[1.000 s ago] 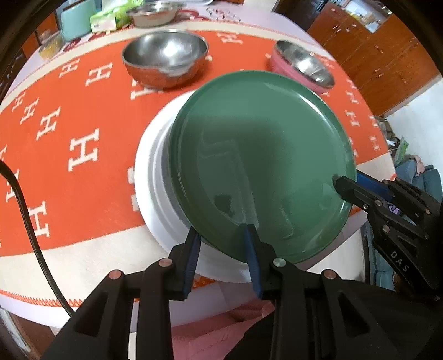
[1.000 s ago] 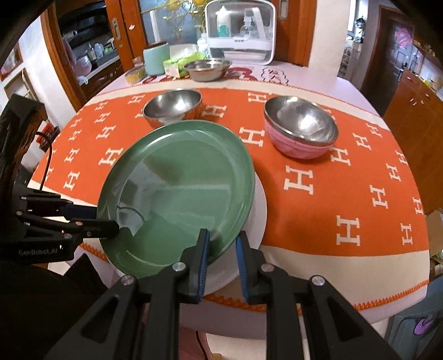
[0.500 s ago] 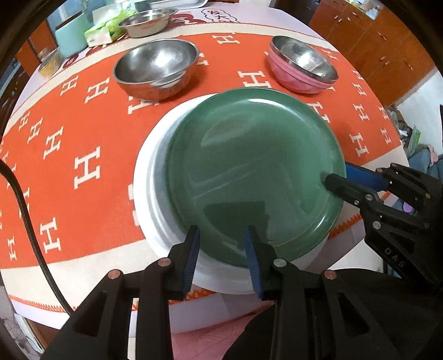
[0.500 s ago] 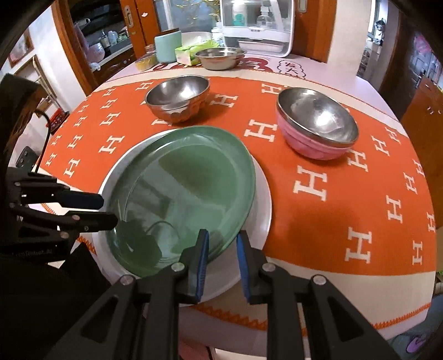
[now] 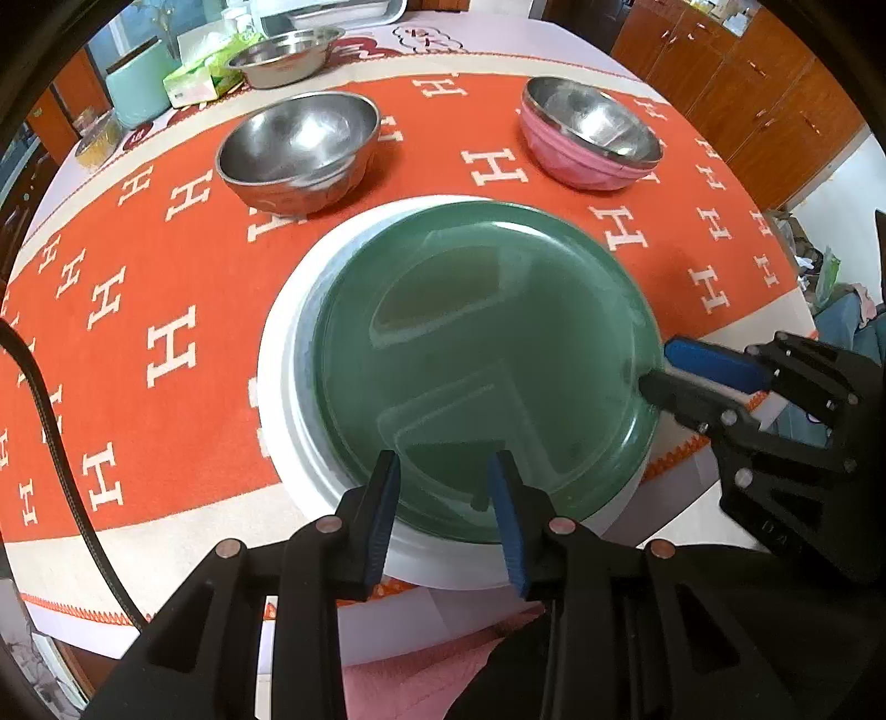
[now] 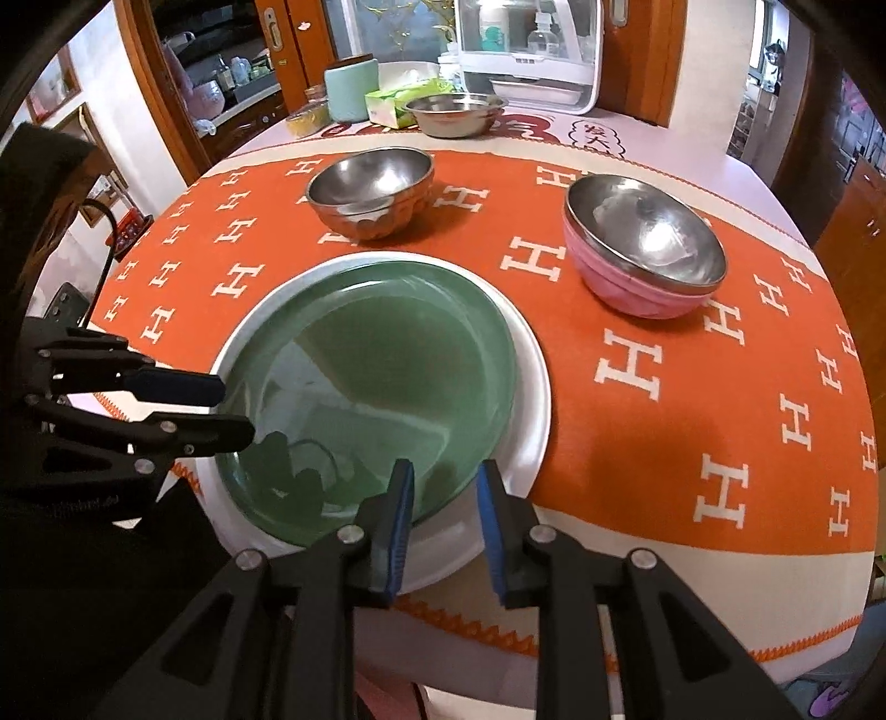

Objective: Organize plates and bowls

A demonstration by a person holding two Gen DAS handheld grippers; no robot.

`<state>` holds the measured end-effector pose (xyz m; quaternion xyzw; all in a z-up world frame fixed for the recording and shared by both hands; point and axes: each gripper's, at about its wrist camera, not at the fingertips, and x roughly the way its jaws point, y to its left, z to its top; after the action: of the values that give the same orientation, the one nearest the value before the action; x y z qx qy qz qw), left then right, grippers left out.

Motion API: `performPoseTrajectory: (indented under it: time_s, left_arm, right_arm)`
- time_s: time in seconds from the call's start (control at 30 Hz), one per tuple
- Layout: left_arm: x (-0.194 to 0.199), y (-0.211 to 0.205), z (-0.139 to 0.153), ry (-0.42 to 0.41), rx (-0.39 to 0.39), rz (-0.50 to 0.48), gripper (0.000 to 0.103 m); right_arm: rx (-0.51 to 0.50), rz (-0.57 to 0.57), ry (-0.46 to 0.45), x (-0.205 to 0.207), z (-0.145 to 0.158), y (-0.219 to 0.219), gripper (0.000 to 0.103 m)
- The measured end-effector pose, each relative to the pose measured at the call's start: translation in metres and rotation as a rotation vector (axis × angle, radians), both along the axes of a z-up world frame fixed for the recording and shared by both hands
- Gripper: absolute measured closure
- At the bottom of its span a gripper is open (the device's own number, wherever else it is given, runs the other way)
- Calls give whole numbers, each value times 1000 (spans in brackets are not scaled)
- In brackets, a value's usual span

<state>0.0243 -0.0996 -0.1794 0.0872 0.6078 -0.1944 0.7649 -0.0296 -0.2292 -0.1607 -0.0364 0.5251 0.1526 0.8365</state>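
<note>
The green plate [image 5: 482, 365] is lying flat and glossy inside the larger white plate [image 5: 282, 410], near the front edge of my counter [image 5: 138, 310], which is wearing an orange cloth patterned with white H letters. My left claw [image 5: 446, 501] is sitting spread at the plate's near rim, its blue-padded fingers straddling the rim without pinching it. My right claw [image 6: 443, 501] is likewise spread, over the rim on its own side.

Behind the plates a steel bowl [image 5: 299, 149] and a pink bowl with a steel liner [image 5: 592, 138] are standing well apart from each other.

The left wrist view is showing my right claw [image 5: 659, 368] side-on, with one finger above the rim and one below it, seemingly just off the plate's edge (the fisheye is making contact hard to judge). The right wrist view is giving more of the far counter: a shallow steel basin [image 6: 454, 113], a tissue box [image 6: 387, 105], a mint canister [image 6: 351, 88] and a white dish rack [image 6: 531, 52].

A second ago both claws were clamping the green plate, holding it tilted above the white one; now it is resting level and both claws are opening away from it.
</note>
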Motion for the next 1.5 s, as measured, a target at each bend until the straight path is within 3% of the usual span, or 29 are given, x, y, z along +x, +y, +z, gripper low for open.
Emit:
performPoseTrajectory:
  time_s: [0.3,0.4,0.5,0.8,0.97,1.5]
  left_arm:
    - [-6,9,15,-54,-18,12,68]
    - [-5,16,23,-72,-34,23,66]
    - [-4,22,31,-98,-37,23,46]
    - [7,39,57,-145,-67,-15,38]
    - [18,50,74,-166,-79,-53,35]
    - [39,94,96,-187,-124,-120,31]
  right_arm:
    - [-7,-12,1,-13,5,4,73]
    - [-16,-20,-4,-16,8,8,65]
    - [-22,-41,-13,-20,14,12,60]
    - [-54,-102,-23,-22,34,25,58]
    - [-41,-175,-40,-18,50,34,48]
    - [-4,-307,-78,1,81,73,48]
